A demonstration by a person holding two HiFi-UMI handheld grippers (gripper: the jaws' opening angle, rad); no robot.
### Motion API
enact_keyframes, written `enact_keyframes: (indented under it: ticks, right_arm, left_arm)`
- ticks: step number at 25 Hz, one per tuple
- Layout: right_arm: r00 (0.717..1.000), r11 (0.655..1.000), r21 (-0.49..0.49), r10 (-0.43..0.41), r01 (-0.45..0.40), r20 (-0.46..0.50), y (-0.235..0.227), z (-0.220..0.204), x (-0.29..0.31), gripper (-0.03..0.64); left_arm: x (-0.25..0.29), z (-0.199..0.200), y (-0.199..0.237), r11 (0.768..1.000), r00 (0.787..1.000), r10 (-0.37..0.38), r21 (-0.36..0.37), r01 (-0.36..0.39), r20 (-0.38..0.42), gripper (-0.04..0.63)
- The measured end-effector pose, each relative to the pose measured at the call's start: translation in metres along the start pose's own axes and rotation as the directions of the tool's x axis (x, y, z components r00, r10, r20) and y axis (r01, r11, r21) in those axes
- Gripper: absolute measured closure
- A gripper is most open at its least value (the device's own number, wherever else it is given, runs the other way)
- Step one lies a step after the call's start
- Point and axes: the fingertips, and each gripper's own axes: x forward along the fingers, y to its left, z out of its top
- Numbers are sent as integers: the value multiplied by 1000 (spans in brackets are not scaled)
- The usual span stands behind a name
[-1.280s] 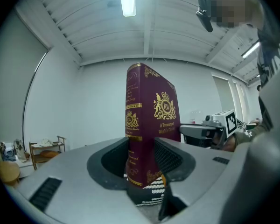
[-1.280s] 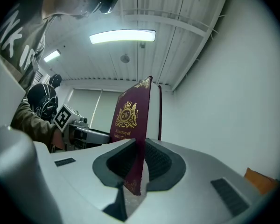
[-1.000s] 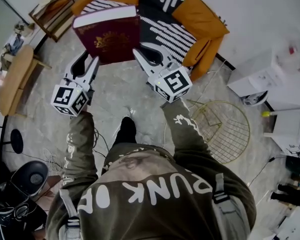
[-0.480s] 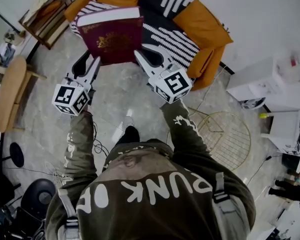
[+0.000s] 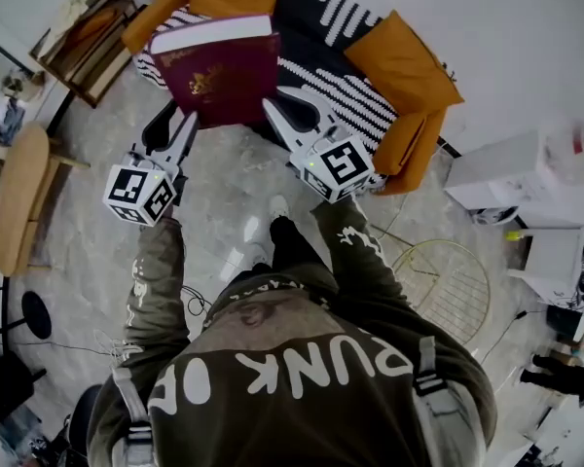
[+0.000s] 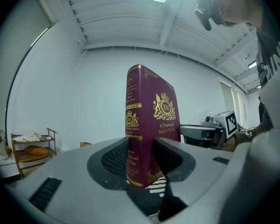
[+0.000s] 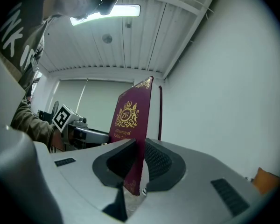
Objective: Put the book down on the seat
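A thick maroon book (image 5: 218, 69) with gold crest and white page edges is held up in the air between both grippers, over the front of the seat (image 5: 321, 66) of an orange armchair with a black-and-white striped cushion. My left gripper (image 5: 182, 129) is shut on the book's lower spine corner (image 6: 140, 139). My right gripper (image 5: 273, 105) is shut on the book's other lower corner, pinching the cover (image 7: 133, 139). The book's front cover faces up at the head camera.
Orange arm cushions (image 5: 404, 56) flank the seat. A wooden shelf (image 5: 83, 27) and round wooden table (image 5: 15, 197) stand left. A gold wire basket (image 5: 443, 285) and white boxes (image 5: 501, 168) lie right. The person's feet (image 5: 263, 232) stand on marble floor.
The person has stepped forward; the armchair has come closer under the book. Both grippers keep the same hold on the book.
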Motion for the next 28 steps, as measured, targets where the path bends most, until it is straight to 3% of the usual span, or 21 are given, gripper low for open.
enact_keyframes:
  ticks: [9, 18, 28]
  right_arm:
    - [1000, 1000, 13, 26, -26, 3, -82, -34, 78, 552]
    - [999, 996, 72, 46, -44, -28, -195, -66, 156, 552]
    - [996, 992, 114, 63, -55, -67, -274, -104, 215, 552]
  left_arm:
    - [87, -17, 75, 999, 999, 33, 5, -33, -5, 436]
    - [203, -24, 147, 998, 997, 61, -27, -62, -50, 436]
    - [287, -47, 204, 996, 993, 58, -60, -64, -104, 436]
